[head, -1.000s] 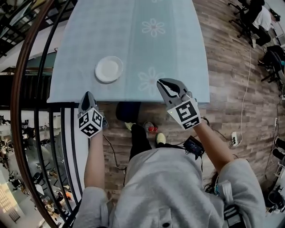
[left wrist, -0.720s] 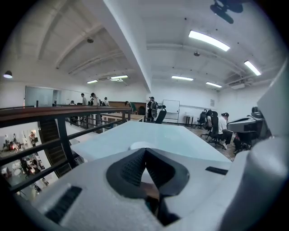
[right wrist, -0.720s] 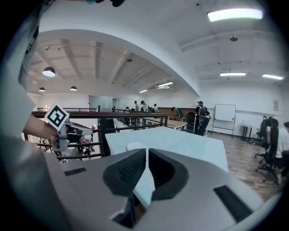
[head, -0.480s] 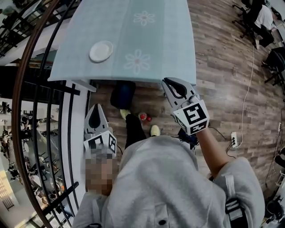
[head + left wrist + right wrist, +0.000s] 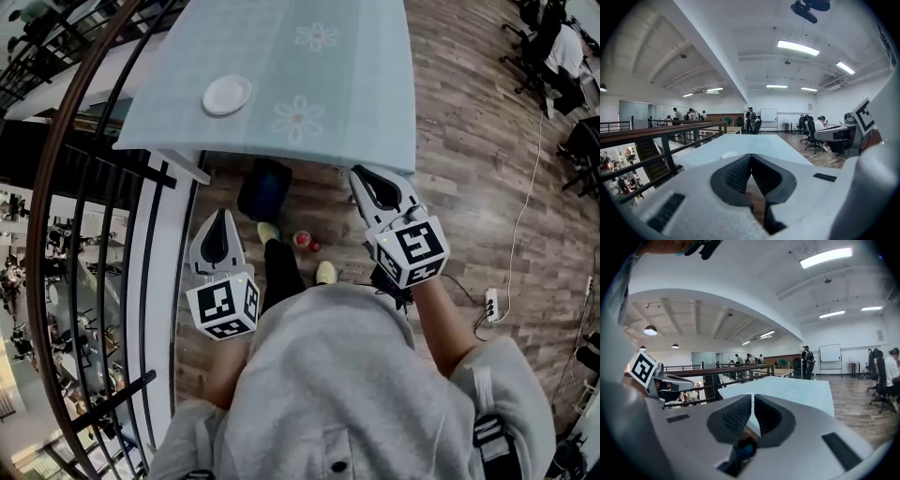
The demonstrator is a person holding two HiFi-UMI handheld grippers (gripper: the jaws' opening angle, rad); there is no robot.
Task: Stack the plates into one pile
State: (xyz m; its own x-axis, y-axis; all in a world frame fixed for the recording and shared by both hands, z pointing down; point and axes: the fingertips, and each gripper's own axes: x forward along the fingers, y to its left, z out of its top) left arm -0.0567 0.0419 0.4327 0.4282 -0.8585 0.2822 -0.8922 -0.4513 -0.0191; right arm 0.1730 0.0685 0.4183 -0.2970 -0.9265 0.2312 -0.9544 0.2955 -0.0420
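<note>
A white plate (image 5: pixel 227 95) lies near the left front edge of the table with the pale blue flowered cloth (image 5: pixel 347 84); whether it is one plate or a pile I cannot tell. Both grippers hang off the table, over the wooden floor close to the person's body. My left gripper (image 5: pixel 221 215) is shut and holds nothing; its tips meet in the left gripper view (image 5: pixel 751 155). My right gripper (image 5: pixel 360 172) sits just short of the table's front edge, its jaws shut and bare, as the right gripper view (image 5: pixel 753 396) shows.
A black curved railing (image 5: pixel 141 234) runs along the left, with a drop to a lower floor behind it. A dark bag (image 5: pixel 263 187) stands under the table edge, a small red object (image 5: pixel 303 240) lies by the person's shoes, and a power strip (image 5: pixel 491 300) with its cable lies at the right.
Both grippers have drawn back from the table's front edge toward the person and risen, the left one much farther. The plate has stayed in place.
</note>
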